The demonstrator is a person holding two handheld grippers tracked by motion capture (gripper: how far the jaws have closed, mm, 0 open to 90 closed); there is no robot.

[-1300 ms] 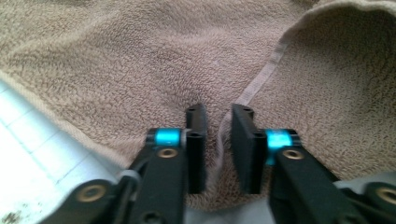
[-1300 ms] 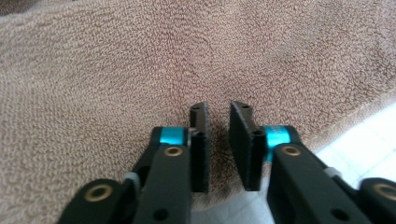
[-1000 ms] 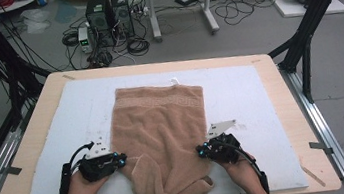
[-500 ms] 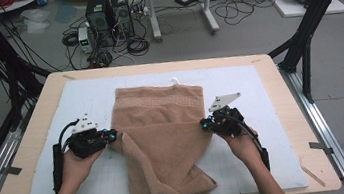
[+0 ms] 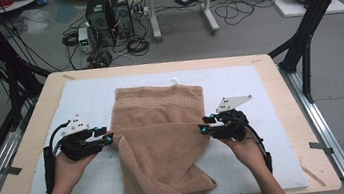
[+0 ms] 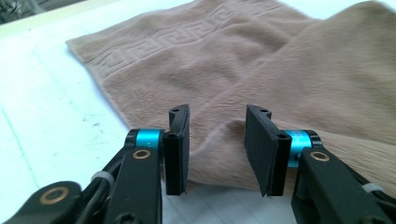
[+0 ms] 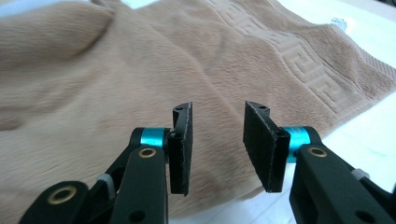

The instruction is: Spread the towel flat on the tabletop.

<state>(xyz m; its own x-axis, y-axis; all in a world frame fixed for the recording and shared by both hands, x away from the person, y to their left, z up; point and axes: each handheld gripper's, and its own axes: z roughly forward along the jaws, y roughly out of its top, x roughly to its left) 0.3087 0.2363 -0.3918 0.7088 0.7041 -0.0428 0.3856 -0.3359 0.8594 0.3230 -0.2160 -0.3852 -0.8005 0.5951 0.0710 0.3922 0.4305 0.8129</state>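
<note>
Towel [image 5: 163,143] folding is the work in hand: the tan cloth is lying along the middle of the white mat [image 5: 260,95] on the counter [image 5: 26,151], its patterned far end flat and its near part doubled over in a loose, slanting fold whose last bit is hanging off the near edge. The left gripper [image 5: 110,138] is sitting just beside the towel's left edge and the right gripper [image 5: 203,130] just beside its right edge, one to each side, seemingly because the two side edges have been carried up together. Both have just been opening; in the left gripper view the left gripper [image 6: 217,140] is showing parted pads with the fold lying beyond them, not pinched, and the right gripper [image 7: 217,142] is standing likewise over the plush. The cloth is therefore resting free, and the fold looks uneven enough to need squaring.
</note>
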